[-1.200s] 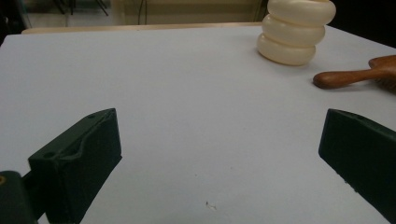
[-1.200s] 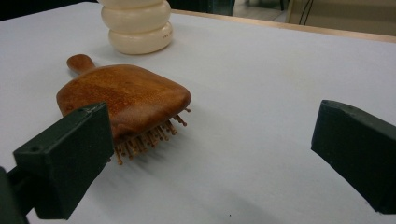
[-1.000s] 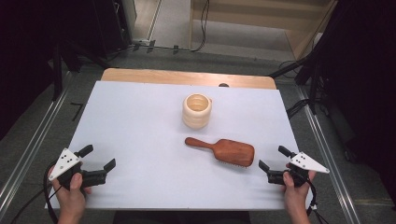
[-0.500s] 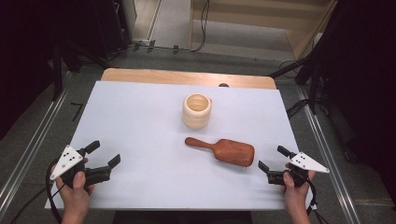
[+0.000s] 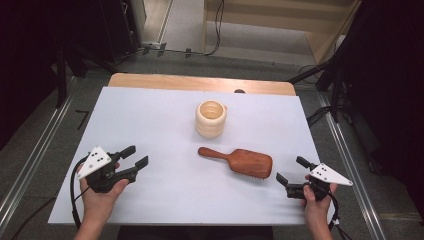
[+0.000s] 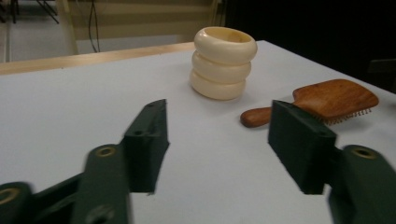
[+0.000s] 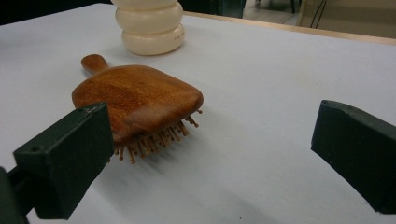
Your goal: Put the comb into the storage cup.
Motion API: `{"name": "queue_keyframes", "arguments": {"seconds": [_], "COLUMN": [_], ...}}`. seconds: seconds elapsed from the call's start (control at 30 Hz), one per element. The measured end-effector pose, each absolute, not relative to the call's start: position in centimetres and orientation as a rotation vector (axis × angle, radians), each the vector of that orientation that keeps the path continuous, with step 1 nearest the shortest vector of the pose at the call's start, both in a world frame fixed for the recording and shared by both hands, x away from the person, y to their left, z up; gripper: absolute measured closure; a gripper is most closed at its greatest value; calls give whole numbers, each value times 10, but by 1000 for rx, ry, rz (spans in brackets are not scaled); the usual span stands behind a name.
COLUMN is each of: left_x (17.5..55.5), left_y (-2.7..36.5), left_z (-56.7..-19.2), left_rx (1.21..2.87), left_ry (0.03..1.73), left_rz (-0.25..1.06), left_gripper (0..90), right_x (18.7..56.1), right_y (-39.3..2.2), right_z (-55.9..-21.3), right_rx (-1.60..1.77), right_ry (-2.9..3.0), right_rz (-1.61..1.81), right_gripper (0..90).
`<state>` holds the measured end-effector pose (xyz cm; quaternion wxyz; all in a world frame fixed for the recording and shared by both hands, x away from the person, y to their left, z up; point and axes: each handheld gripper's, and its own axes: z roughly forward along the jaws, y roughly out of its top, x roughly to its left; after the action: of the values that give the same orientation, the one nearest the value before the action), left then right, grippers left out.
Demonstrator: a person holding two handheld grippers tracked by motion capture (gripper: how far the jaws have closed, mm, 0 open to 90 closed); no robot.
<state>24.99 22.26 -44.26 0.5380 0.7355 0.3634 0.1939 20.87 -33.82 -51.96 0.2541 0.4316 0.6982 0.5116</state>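
We hold the left gripper [image 5: 132, 162] in the left hand [image 5: 100, 192] at the near left of the bench [image 5: 150, 110], lifted clear of the surface. Its jaws point toward the far right, level with a slight upward tilt. The jaws have just been closing; they stand partly apart with nothing between them. The grey plate on top faces up and to the left.

We hold the right gripper [image 5: 290, 170] in the right hand [image 5: 316, 197] at the near right edge of the bench. Its jaws point left, low and level, set wide apart with nothing between them. Both forearms enter from the near edge.
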Motion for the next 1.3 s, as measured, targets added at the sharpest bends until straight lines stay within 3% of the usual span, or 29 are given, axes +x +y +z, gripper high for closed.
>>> {"name": "queue_keyframes", "arguments": {"seconds": [0.17, 0.3, 0.7, 1.3], "left_x": [261, 273, 311, 356], "left_y": [200, 177, 120, 68], "left_z": [-439, -443, -468, -485], "left_rx": [1826, 1891, 2005, 2131], "left_ry": [802, 747, 704, 739], "left_rz": [413, 344, 204, 166], "left_gripper": [749, 900, 900, 900], "right_x": [209, 208, 208, 207], "right_y": [-338, -338, -337, -336], "right_z": [-520, -520, -520, -520], "right_rx": [1163, 1154, 1152, 1138], "right_ry": [1907, 1905, 1907, 1912], "right_rz": [1382, 1387, 1384, 1382], "right_gripper": [0, 0, 0, 0]}}
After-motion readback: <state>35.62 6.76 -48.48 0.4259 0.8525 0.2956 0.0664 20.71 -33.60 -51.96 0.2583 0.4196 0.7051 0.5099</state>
